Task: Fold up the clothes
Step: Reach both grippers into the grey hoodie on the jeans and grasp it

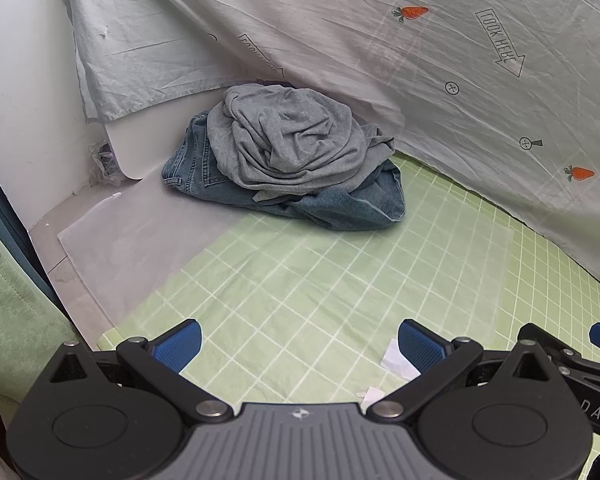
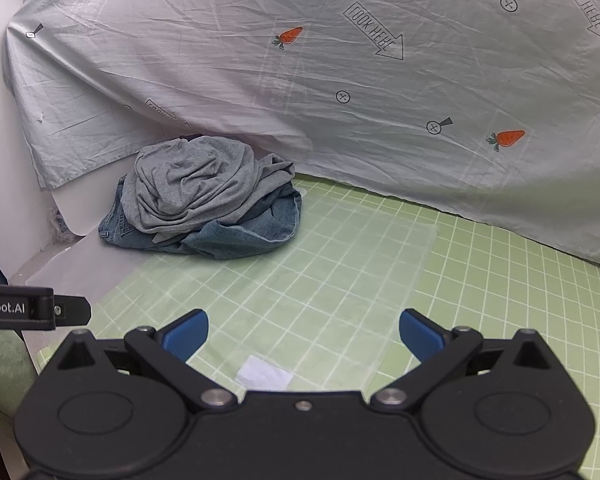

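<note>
Both claws hang spread and empty over the green checked cloth (image 1: 300,280) on the tabletop. The left claw (image 1: 299,346) has the clothes pile well ahead of it, slightly left: a crumpled grey shirt (image 1: 292,140) lying on top of jeans (image 1: 352,208). From the right claw (image 2: 303,336), the pile sits ahead and to the left. Behind the pile hangs a carrot-print sheet (image 2: 340,80). A white slip (image 2: 265,374) lies just ahead of the right claw, between its fingers.
</note>
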